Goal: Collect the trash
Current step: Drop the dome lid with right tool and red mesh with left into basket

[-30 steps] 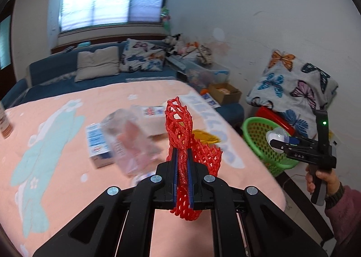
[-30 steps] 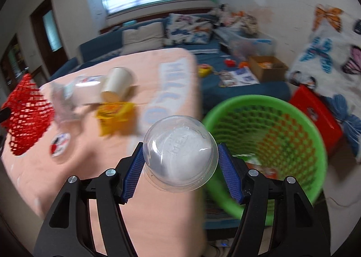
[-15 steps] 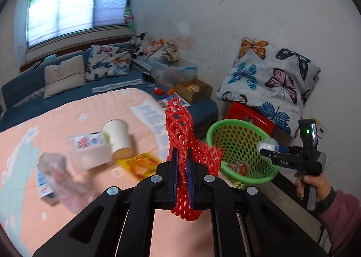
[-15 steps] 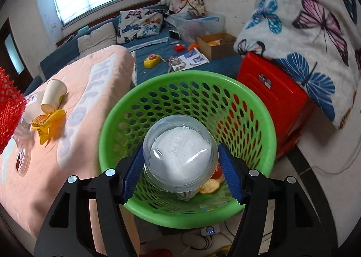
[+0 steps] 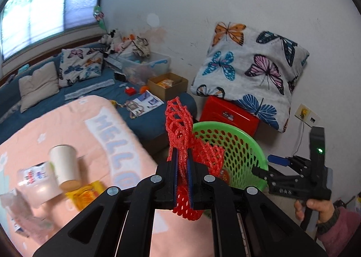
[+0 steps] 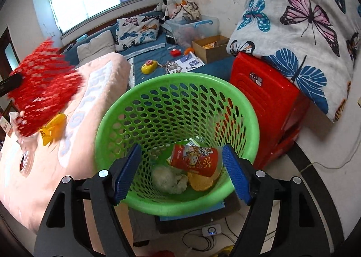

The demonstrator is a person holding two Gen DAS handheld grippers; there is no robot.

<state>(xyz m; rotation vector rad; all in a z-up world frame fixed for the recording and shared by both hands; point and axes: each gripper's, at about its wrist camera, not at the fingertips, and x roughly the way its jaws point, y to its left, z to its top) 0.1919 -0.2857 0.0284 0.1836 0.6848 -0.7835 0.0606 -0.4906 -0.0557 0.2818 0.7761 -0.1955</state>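
Note:
My left gripper (image 5: 182, 155) is shut on a red foam net (image 5: 178, 121), which sticks up between the pads at the table's right edge. In the right wrist view the net (image 6: 42, 90) is a red blur at the left. The green mesh basket (image 5: 248, 151) stands on the floor beside the table. Over the basket (image 6: 180, 79), my right gripper (image 6: 181, 147) has its jaws opening and nothing between them. At the basket's bottom lie a red printed cup (image 6: 194, 160), a whitish round thing (image 6: 169, 180) and a yellow scrap. A paper cup (image 5: 64, 166) and a yellow wrapper (image 5: 88, 193) lie on the pink tablecloth (image 5: 90, 135).
A red plastic stool (image 6: 266, 108) with a butterfly pillow (image 6: 300, 22) on it stands right behind the basket. A blue sofa bed (image 6: 158, 54) with cushions, a cardboard box and a clear bin lies beyond. A hand (image 5: 315, 207) holds the right gripper (image 5: 262, 164).
The right gripper let go of the clear domed cup over the basket, and its jaws spread wider. The left gripper swung right with the red net, nearer the basket.

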